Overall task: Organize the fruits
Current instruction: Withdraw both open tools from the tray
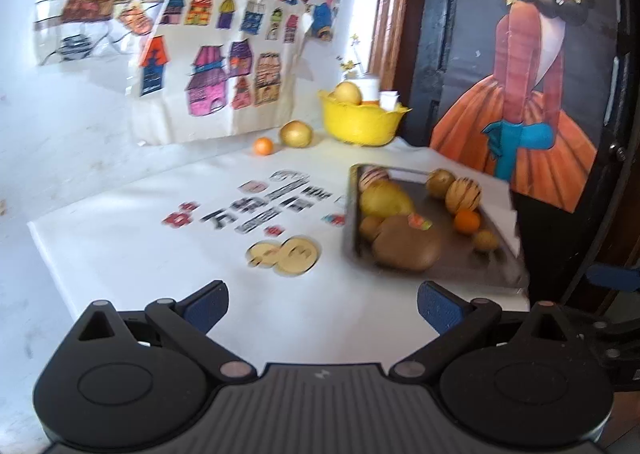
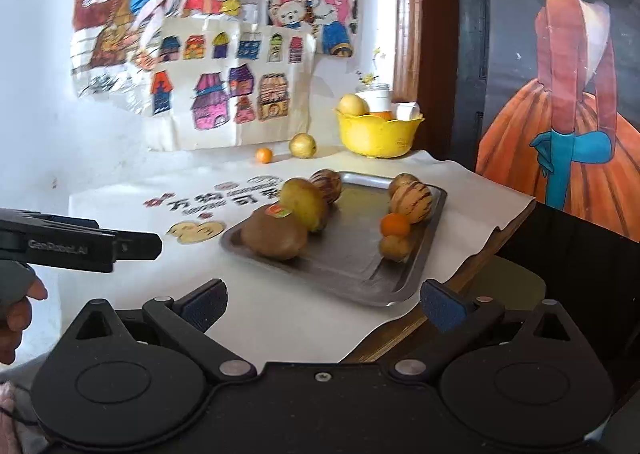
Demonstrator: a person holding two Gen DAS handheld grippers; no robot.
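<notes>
A metal tray [image 2: 360,274] [image 1: 472,270] on the white table holds several fruits: a big brown kiwi [image 2: 274,236] [image 1: 406,242], a yellow pear [image 2: 304,204], striped melons [image 2: 412,202], a small orange [image 2: 395,224] [image 1: 467,222]. A yellow bowl [image 2: 376,134] [image 1: 360,124] at the back holds a pear. A loose orange [image 2: 264,155] [image 1: 263,146] and a yellow fruit [image 2: 303,145] [image 1: 296,134] lie beside it. My left gripper [image 1: 322,306] is open and empty, left of the tray; it also shows in the right wrist view [image 2: 136,246]. My right gripper [image 2: 324,306] is open and empty, in front of the tray.
A white printed cloth [image 2: 208,214] covers the table, whose right edge [image 2: 460,282] drops off near the tray. Children's drawings [image 2: 224,94] lean on the wall behind. A dark painted panel [image 2: 560,114] stands at the right. A jar and a white cup [image 2: 378,98] stand by the bowl.
</notes>
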